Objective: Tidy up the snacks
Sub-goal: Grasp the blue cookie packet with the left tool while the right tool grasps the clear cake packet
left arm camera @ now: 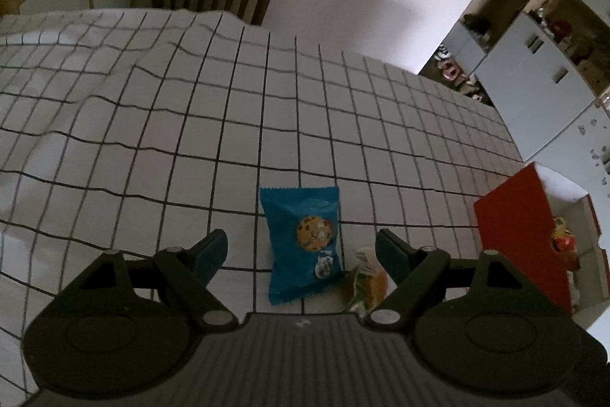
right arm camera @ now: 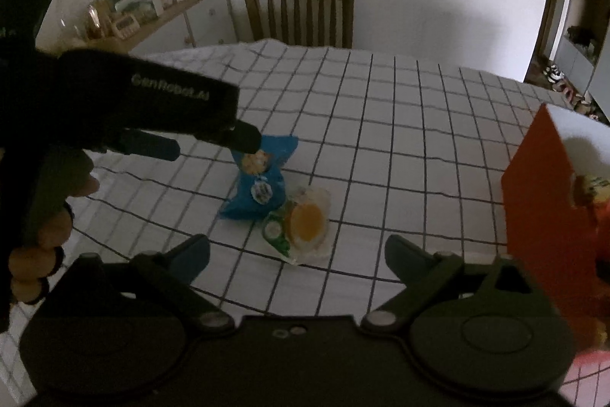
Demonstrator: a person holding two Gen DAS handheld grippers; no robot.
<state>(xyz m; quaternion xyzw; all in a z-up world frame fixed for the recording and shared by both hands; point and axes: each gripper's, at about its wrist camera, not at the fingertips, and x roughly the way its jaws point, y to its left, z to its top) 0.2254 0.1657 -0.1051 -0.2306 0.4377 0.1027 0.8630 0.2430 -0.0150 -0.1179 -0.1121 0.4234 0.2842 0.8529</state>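
A blue cookie packet point(left arm camera: 297, 216) lies flat on the checked tablecloth, just ahead of my left gripper point(left arm camera: 301, 241), whose jaws stand open on either side of it, apart from it. Beside it lies a clear packet with green print and an orange round snack point(right arm camera: 305, 222), also seen as that packet point(left arm camera: 368, 281) by the left gripper's right finger. My right gripper point(right arm camera: 297, 246) is open just short of this packet, nothing between its fingers. The right wrist view shows the left gripper point(right arm camera: 211, 143) over the blue packet point(right arm camera: 263, 185), held by a hand point(right arm camera: 49, 227).
A red open box point(left arm camera: 518, 235) with snacks inside point(left arm camera: 562, 239) stands at the table's right edge, the same red box point(right arm camera: 541, 201) close to my right gripper. A wooden chair point(right arm camera: 301, 10) stands behind the checked table point(right arm camera: 400, 109). A cluttered sideboard point(right arm camera: 171, 14) lines the far left wall.
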